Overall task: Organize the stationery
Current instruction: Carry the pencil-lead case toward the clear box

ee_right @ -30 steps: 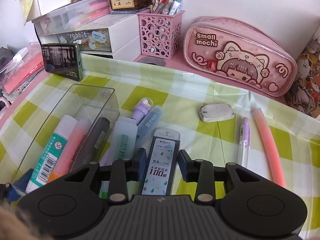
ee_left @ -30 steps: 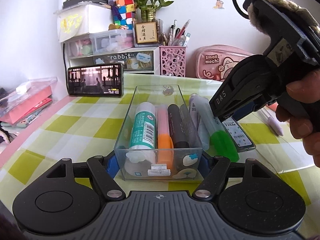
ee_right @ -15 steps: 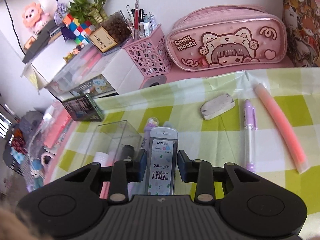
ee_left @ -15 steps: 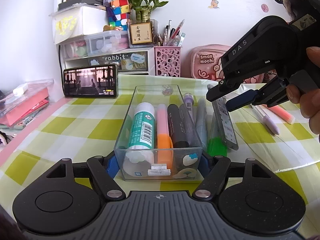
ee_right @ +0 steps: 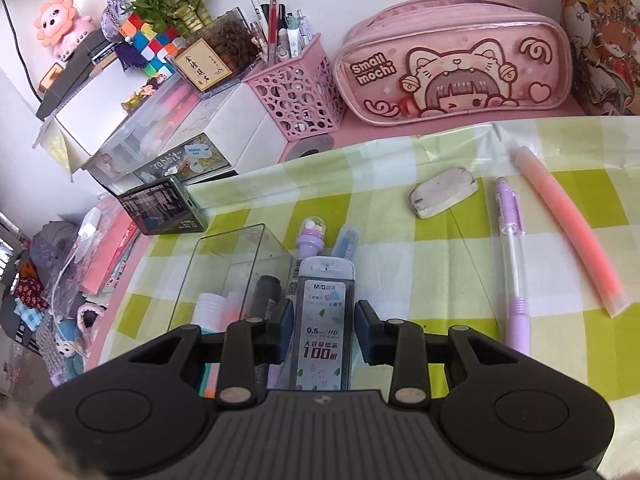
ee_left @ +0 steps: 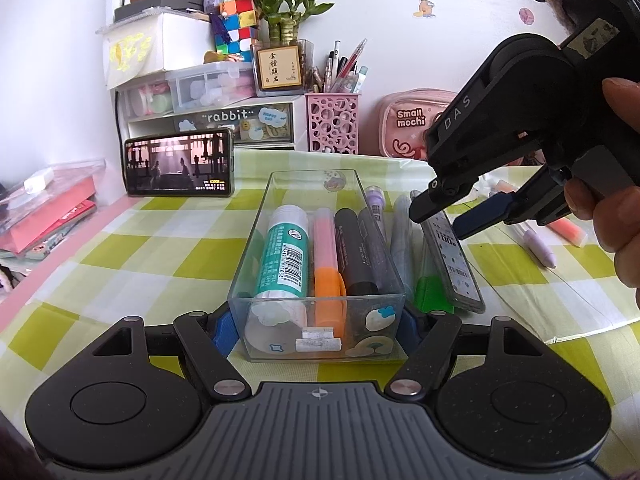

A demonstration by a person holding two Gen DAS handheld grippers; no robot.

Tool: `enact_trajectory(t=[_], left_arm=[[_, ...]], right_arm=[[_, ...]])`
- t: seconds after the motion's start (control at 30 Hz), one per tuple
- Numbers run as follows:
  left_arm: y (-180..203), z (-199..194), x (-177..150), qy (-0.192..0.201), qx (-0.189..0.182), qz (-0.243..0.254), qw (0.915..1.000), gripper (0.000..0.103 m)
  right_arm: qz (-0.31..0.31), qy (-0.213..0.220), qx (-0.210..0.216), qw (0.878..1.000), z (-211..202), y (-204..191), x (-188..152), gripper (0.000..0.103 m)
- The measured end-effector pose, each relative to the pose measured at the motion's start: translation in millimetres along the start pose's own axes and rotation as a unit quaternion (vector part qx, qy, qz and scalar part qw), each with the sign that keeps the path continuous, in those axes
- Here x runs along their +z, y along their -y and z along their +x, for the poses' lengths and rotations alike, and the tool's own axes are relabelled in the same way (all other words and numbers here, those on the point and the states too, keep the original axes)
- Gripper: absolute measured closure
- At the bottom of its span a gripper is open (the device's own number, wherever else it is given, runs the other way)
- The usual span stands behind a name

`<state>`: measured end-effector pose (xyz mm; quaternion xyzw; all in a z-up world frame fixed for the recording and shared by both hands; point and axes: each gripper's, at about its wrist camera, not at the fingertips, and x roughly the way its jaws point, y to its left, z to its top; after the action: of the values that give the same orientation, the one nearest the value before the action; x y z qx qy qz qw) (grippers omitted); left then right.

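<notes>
The clear plastic organizer tray (ee_left: 316, 264) is clamped at its near end by the left gripper (ee_left: 316, 330), whose blue pads are pressed against the two side walls. This grip appears intended to keep the light tray from sliding on the green-and-white checked tablecloth (ee_left: 140, 256) while items are loaded. Inside the tray, laid lengthwise and side by side, a glue stick (ee_left: 285, 256), an orange-capped highlighter (ee_left: 326, 256) and a black marker (ee_left: 352, 256) are noted; free room is left only along the right wall.

The right gripper (ee_right: 323, 330) is closed on a pencil lead refill case (ee_right: 322, 320), held across its narrow width near the lower half, so that the long body projects forward. In the left wrist view the case (ee_left: 450, 256) is seen tilted, its far end raised between the fingers and its near end low beside the tray's right wall, whether touching the cloth cannot be told. It is judged that the case is being lifted for transfer into the tray.

Just outside the right wall, a purple novelty pen (ee_right: 312, 236), a grey-blue capped pen (ee_right: 346, 242) and a green-capped highlighter (ee_left: 430, 290) are lined up, apparently queued. Further right, well apart from the tray, an eraser (ee_right: 442, 196), a purple mechanical pencil (ee_right: 514, 264) and a pink highlighter (ee_right: 568, 228) remain unsorted.
</notes>
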<state>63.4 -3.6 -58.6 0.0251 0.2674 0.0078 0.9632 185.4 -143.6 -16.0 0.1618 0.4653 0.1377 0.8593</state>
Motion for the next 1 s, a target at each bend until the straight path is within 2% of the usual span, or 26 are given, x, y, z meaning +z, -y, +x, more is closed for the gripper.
enact_trajectory(t=[0.23,0.43,0.53,0.7,0.83,1.0], left_arm=[[0,0,0,0.0,0.0,0.0,1.0,0.03],[0,0,0,0.0,0.0,0.0,1.0,0.03],[0,0,0,0.0,0.0,0.0,1.0,0.03],[-1,0,0,-0.001,0.0,-0.001,1.0,0.03],[-1,0,0,-0.001,-0.001,0.0,1.0,0.03],[-1,0,0,-0.001,-0.003,0.0,1.0,0.03]], right_arm=[[0.024,-0.012,-0.005,1.0,5,1,-4,0.068],[0.024,-0.037,0.03,0.999,1,16,-4,0.067],[0.045,-0.045,0.058,0.996,1,30,-4,0.067],[0.041,-0.032,0.034,0.998,2,16,-3,0.068],[0.06,-0.016,0.017,0.998,6,12,-6,0.068],[0.079,-0.026,0.04,0.996,2,24,-5,0.068]])
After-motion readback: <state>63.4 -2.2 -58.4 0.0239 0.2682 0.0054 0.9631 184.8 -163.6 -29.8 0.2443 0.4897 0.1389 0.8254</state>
